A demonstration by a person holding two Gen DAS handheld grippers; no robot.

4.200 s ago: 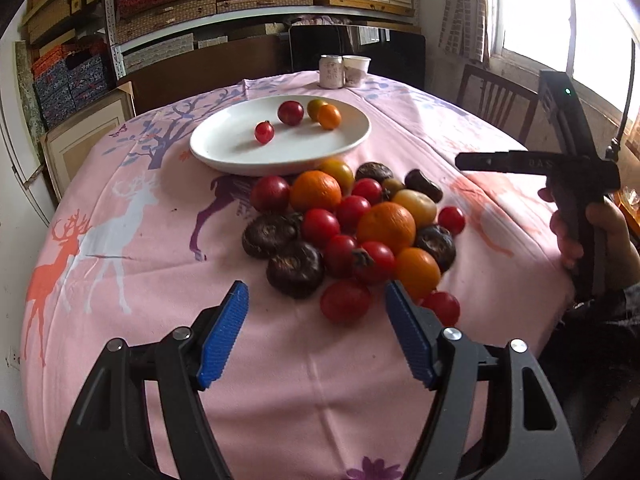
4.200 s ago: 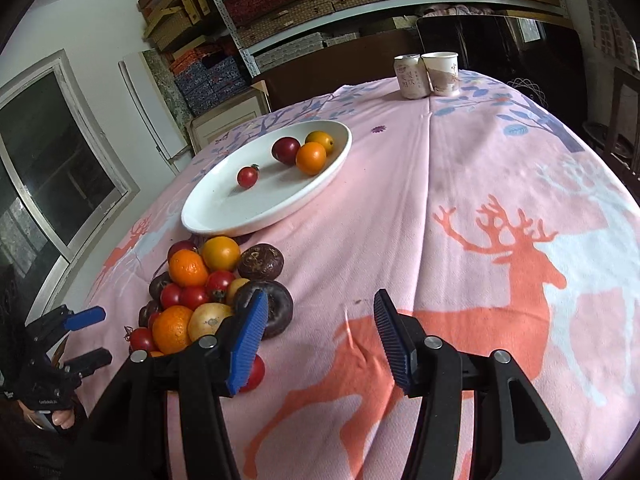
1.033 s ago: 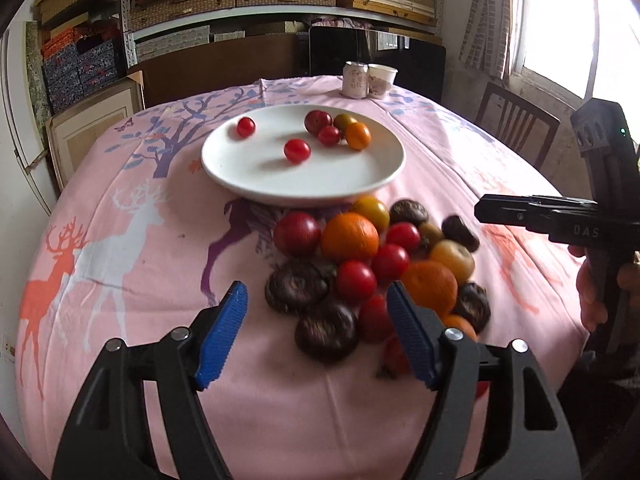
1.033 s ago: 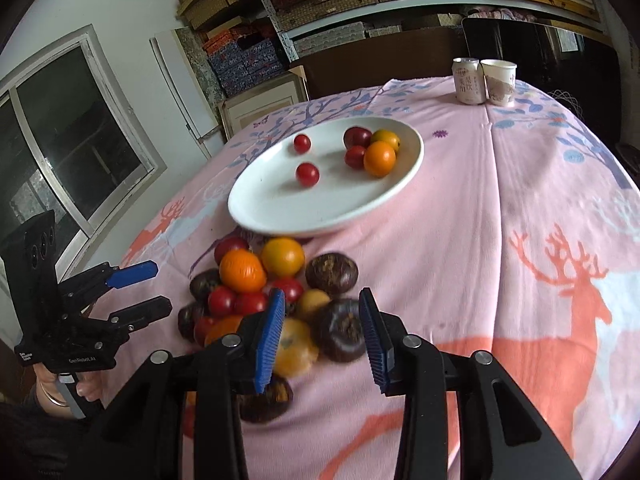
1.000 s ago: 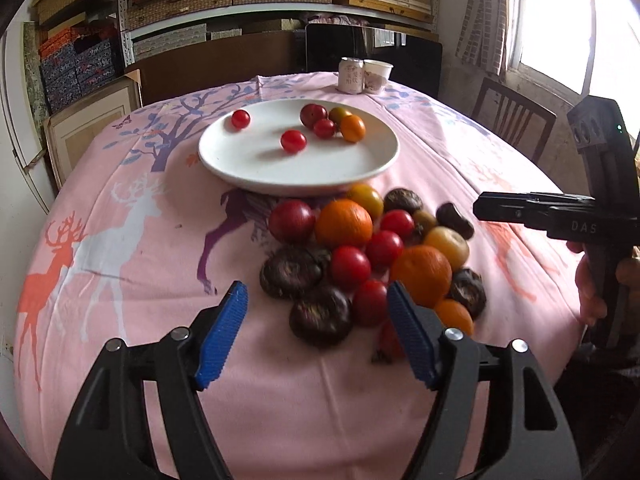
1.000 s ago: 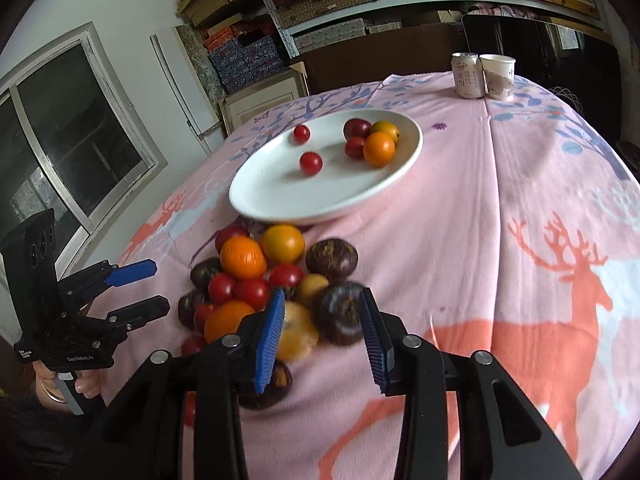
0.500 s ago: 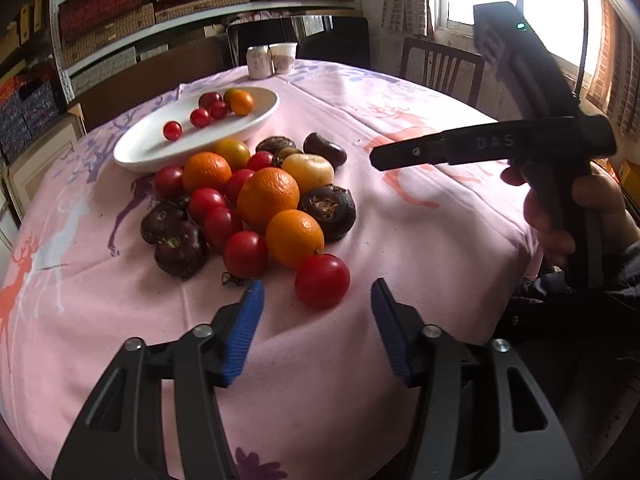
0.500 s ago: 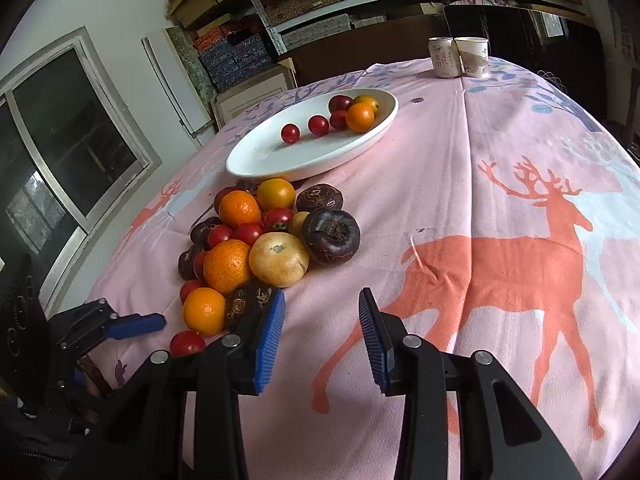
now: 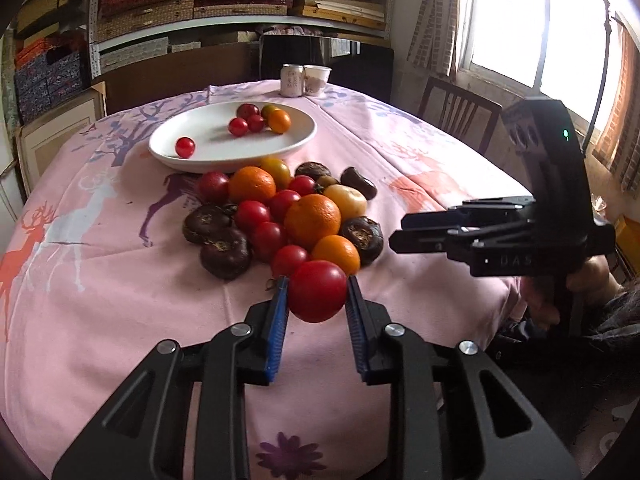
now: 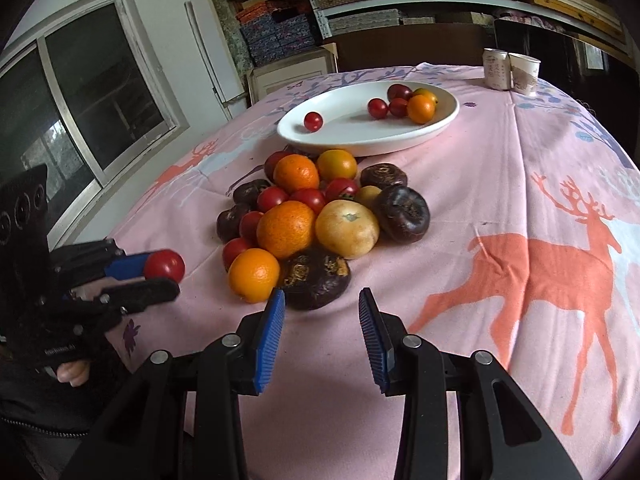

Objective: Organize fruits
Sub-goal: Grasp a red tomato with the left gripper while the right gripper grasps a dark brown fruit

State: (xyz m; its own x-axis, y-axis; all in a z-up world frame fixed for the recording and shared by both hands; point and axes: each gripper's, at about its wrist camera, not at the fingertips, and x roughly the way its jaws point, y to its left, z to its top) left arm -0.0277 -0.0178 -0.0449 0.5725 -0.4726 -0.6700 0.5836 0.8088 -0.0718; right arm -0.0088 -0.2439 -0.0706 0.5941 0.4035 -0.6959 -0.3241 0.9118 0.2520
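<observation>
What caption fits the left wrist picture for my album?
Left tongs squeeze a red tomato before the fruit pile and white plate.

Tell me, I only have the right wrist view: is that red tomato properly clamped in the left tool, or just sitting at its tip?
Observer: Clamped. The left wrist view shows the left tool with a blue pad pressed on each side of the red tomato. Its jaws have just been closing.
Operator: Is my right tool carrying anything?
Observer: No. Seen from the side, the right tool has nothing between its fingers. It is off to the side of the fruit pile.
Operator: Anything beyond the table on that side?
Observer: A wooden chair stands there, by the window.
</observation>
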